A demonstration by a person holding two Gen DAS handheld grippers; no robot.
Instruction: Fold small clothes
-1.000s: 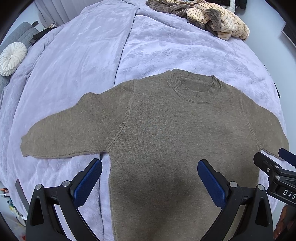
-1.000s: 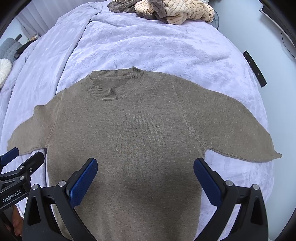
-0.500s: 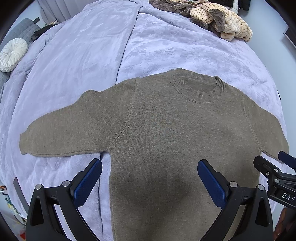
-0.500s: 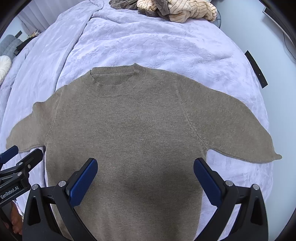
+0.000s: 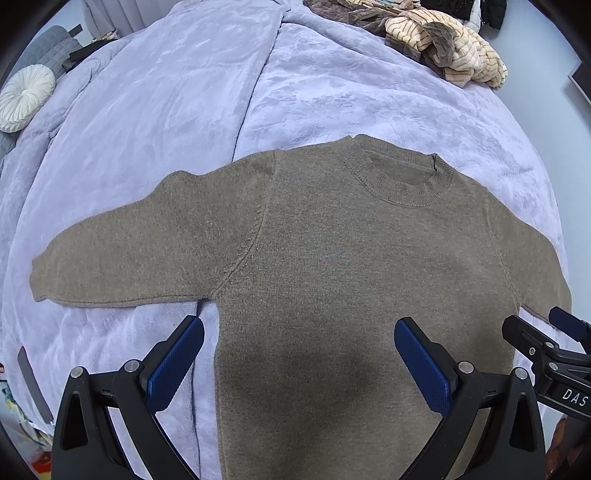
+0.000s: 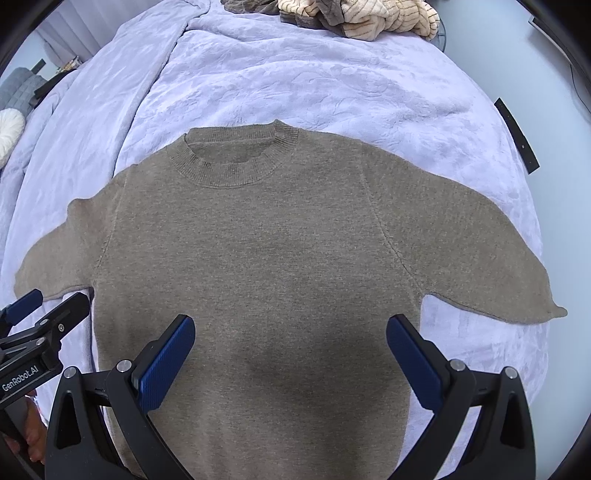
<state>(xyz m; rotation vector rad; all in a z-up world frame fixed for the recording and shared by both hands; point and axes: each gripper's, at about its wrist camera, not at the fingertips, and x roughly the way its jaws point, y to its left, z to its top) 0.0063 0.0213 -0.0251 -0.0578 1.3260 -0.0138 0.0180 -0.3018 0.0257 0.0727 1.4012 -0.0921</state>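
A small olive-brown knit sweater (image 5: 332, 266) (image 6: 266, 258) lies flat and face up on the lilac bedspread, collar away from me, both sleeves spread out sideways. My left gripper (image 5: 299, 332) hovers open above the sweater's lower left body, its blue pads wide apart with nothing between them. Over the lower right body my right gripper (image 6: 290, 332) is open and empty as well. Each gripper shows at the edge of the other's view: the right gripper (image 5: 550, 347) in the left wrist view, the left gripper (image 6: 40, 325) in the right wrist view. The hem is hidden below the frames.
A lilac plush bedspread (image 5: 177, 110) (image 6: 295, 81) covers the bed. A heap of striped cream and brown clothes (image 5: 443, 48) (image 6: 354, 18) lies at the far edge. A round white cushion (image 5: 26, 96) sits far left. A dark strip (image 6: 517, 136) lies on the floor to the right.
Both grippers have drifted slightly forward and to the right over the sweater; the sweater itself lies unmoved. Both grippers stay open.
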